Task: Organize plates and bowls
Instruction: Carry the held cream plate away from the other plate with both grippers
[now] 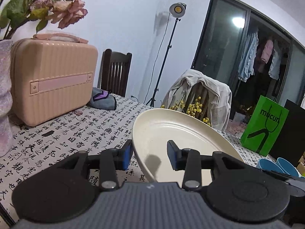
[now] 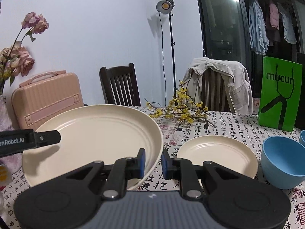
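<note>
two cream plates and at least two blue bowls show; on the left a pink case [image 2: 47,97] stands on the counter [image 2: 228,122], whose cloth is printed with black characters; the large plate [image 2: 91,133] is plain, cream and empty, with faint rings, and is held tilted above the counter; the left claw [image 1: 149,153] straddles its left rim, pads spread with a gap on either side (not pinching); the right claw [image 2: 153,161] straddles its right rim, its blue pads close to the edge, though i cannot tell if they press it; the small plate [image 2: 217,152], empty, lies flat on the counter just right of it; a blue bowl [image 2: 280,162] sits beside that, empty as far as its inside shows; a second one [image 2: 302,136] is cut by the frame edge; a green bag [image 2: 279,93] stands behind.
</note>
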Demonstrator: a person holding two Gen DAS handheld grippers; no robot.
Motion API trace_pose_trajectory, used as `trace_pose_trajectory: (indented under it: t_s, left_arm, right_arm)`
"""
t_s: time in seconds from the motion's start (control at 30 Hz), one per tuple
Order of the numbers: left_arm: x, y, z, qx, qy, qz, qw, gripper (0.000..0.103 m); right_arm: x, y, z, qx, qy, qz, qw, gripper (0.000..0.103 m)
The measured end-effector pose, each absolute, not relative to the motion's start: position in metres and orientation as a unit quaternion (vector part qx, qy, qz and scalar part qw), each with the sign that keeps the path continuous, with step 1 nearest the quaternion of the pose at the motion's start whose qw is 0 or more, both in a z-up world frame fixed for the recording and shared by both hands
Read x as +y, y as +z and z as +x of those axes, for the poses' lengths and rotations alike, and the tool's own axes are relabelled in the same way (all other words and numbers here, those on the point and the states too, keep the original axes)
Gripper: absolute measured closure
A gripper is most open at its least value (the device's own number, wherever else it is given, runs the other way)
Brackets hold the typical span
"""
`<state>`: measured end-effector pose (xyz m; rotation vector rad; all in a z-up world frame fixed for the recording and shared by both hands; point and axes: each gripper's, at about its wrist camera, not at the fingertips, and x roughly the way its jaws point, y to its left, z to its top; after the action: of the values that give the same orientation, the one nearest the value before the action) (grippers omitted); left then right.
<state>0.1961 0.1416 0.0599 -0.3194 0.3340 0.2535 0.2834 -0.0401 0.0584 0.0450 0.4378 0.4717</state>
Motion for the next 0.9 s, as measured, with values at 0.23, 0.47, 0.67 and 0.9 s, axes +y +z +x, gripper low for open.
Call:
trace_pose_trajectory:
  t_s: [0.23, 0.47, 0.67, 0.9]
  left_arm:
    - [0.135, 0.061, 0.181, 0.152, 0.133, -0.149, 0.968, 0.064]
    - [0.124, 0.063, 0.163, 0.136, 0.133, -0.135, 0.972, 0.064]
    - [0.112, 0.064, 0.15, 0.122, 0.135, -0.125, 0.975, 0.064]
    - [0.103, 0.065, 0.14, 0.107, 0.138, -0.113, 0.978, 0.064]
  right_arm:
    - [-0.047, 0.059, 0.271, 0.197, 0.242, 0.029, 0.95, 0.086]
    - [-0.058, 0.06, 0.254, 0.184, 0.24, 0.032, 0.952, 0.086]
    - [-0.065, 0.059, 0.244, 0.18, 0.242, 0.043, 0.952, 0.086]
    - [-0.072, 0.06, 0.231, 0.164, 0.24, 0.044, 0.956, 0.086]
